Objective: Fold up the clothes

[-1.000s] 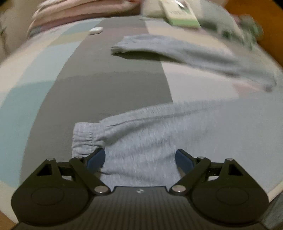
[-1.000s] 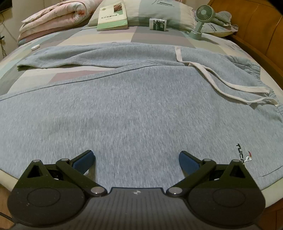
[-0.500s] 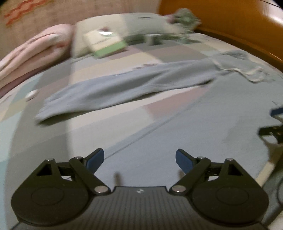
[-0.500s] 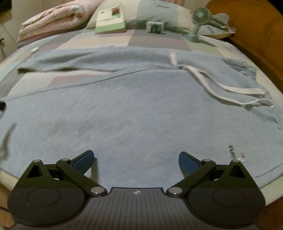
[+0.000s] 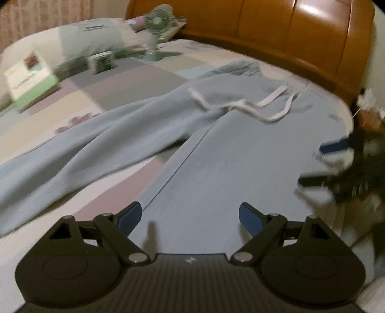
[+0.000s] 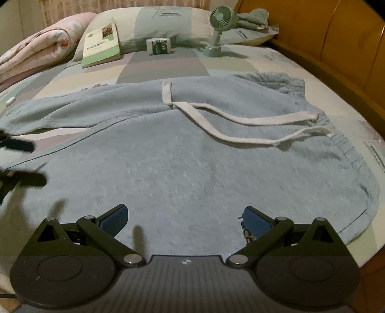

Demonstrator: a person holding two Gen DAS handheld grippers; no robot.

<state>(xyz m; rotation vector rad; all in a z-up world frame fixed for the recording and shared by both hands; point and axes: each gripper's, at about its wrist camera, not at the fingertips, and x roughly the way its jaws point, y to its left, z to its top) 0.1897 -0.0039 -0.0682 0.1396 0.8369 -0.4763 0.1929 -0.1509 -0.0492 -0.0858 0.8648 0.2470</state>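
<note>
Light blue sweatpants (image 6: 192, 154) spread flat across the bed (image 6: 276, 62), filling mid-frame, white drawstring (image 6: 240, 120) centre-right. Left gripper (image 5: 190, 216) and right gripper (image 6: 184, 216) low in frame above the fabric, jaws wide apart, holding nothing.

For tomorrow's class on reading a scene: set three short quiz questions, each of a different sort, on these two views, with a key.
1. True or false: the left tool grips the trousers.
2. The drawstring is: A white, B black, C red.
3. Fill in: the fan stands beside the ____.

Key: 1 false, both the left and the right tool are open; 2 A; 3 pillow.
</note>
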